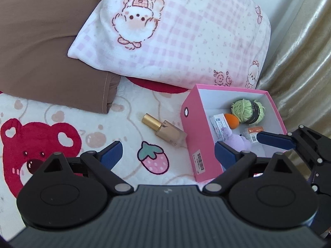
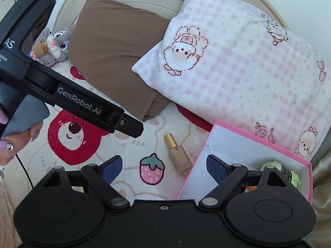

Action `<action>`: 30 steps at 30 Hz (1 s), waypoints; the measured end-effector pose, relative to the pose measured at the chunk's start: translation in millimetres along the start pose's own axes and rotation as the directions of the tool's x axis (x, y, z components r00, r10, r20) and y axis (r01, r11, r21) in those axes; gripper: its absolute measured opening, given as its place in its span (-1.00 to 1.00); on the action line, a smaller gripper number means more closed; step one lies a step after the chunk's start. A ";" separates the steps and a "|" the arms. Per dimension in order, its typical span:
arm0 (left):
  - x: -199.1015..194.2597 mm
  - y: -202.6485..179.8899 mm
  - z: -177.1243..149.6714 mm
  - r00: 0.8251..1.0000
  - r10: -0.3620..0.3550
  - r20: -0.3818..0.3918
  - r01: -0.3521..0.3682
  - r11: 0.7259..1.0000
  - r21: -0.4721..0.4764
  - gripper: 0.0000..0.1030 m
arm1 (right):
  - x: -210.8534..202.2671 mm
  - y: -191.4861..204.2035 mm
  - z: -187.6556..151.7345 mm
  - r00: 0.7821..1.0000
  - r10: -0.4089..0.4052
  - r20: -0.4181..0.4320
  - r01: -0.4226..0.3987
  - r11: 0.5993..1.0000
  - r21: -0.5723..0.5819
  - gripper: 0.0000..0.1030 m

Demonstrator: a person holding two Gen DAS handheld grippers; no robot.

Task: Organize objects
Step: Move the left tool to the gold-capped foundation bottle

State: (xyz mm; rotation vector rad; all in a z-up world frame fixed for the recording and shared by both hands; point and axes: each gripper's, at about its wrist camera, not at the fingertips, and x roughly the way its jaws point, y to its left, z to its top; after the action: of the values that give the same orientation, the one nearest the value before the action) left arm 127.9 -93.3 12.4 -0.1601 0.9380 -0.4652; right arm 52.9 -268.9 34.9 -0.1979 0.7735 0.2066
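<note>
1. Both of my tools hang over the bed: left tool spread wide and empty, right tool the same.
2. Bottle with a gold cap lies flat on the blanket, touching the pink box.
3. Inside the box: green yarn, an orange sponge, a purple plush, small cartons.
4. Pillows sit behind.
</note>
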 end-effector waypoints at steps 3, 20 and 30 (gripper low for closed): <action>14.2 20.2 -0.9 1.000 -0.029 0.002 0.029 0.999 -0.027 0.84 | 17.9 4.4 0.2 1.000 -0.007 -0.007 0.007 1.000 0.007 0.50; 137.9 80.7 3.8 0.973 -0.211 -0.096 0.188 0.959 -0.210 0.46 | 133.7 42.3 -21.4 0.971 -0.198 -0.135 0.192 0.980 -0.056 0.04; 174.3 113.5 -11.7 0.920 -0.392 -0.015 0.354 0.846 -0.398 -0.01 | 193.5 62.7 -30.2 0.894 -0.437 -0.102 0.408 0.885 -0.223 0.06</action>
State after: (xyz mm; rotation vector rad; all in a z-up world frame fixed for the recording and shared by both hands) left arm 241.5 -70.2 -160.7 -0.7003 1.0919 -0.6465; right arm 151.6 -194.6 -129.5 -0.5699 0.8394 -0.1525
